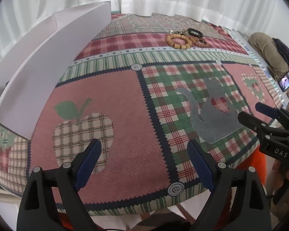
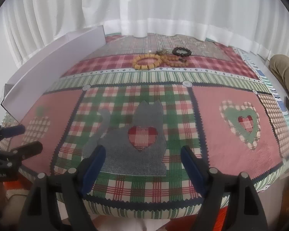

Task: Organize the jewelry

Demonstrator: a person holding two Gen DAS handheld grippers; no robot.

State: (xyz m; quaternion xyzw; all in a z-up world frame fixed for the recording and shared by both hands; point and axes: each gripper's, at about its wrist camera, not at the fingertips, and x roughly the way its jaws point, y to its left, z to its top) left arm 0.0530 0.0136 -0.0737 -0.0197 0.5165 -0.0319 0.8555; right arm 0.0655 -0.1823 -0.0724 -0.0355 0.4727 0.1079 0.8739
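Sitting in a tight cluster near the table's far edge is the jewelry: a big tan wooden-bead bracelet lying flat on the red-checked band of the patchwork tablecloth, a smaller brown bead bracelet touching it on its right, a black bead bracelet just behind that, and a little tangle of metal pieces behind the tan one, too small to tell apart. From the right wrist view the same group shows: tan bracelet, brown one, black one.

Plenty of open cloth between the cluster and the near edge, apple, cat and heart patches all uncovered. Along the left edge stands an open white box, its tall wall upright, reaching toward the far left corner and well apart from the beads. White curtains hang right behind the far edge.

Now the grippers! Left gripper hovers over the near edge, blue-padded fingers spread wide, gripping nothing, aimed across the apple patch. Right gripper is level with it over the cat patch, jaws just as wide, nothing between them. Both point toward the far edge, side by side, each showing in the other's view.
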